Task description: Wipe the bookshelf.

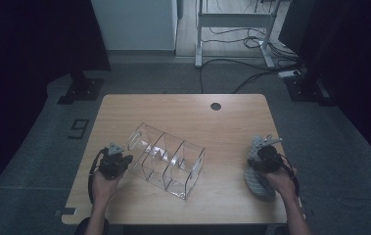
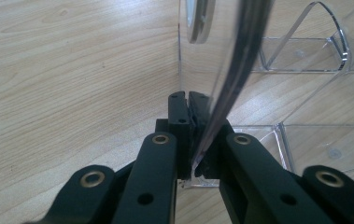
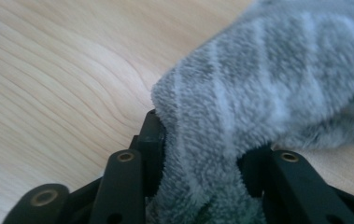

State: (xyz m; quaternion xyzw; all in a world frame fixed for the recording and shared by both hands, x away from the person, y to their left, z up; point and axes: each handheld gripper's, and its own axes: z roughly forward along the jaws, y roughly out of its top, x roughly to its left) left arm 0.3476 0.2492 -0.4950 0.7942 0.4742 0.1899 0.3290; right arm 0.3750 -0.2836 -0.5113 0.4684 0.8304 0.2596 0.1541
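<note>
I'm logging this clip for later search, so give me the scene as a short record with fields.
surface: wooden table
main item: clear acrylic organizer, three compartments, angled near the table's middle
left gripper: shut on the organizer's end wall
second item: grey striped fuzzy sock, at the table's right edge
right gripper: sock bunched between the jaws, pads touching it
sock position: lying on the table beneath the hand

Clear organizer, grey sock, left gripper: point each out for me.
clear organizer (image 1: 173,164), high view, middle compartment's top edge.
grey sock (image 3: 258,79), right gripper view, fuzzy striped surface.
left gripper (image 2: 191,116), left gripper view, closed jaw tips.
</note>
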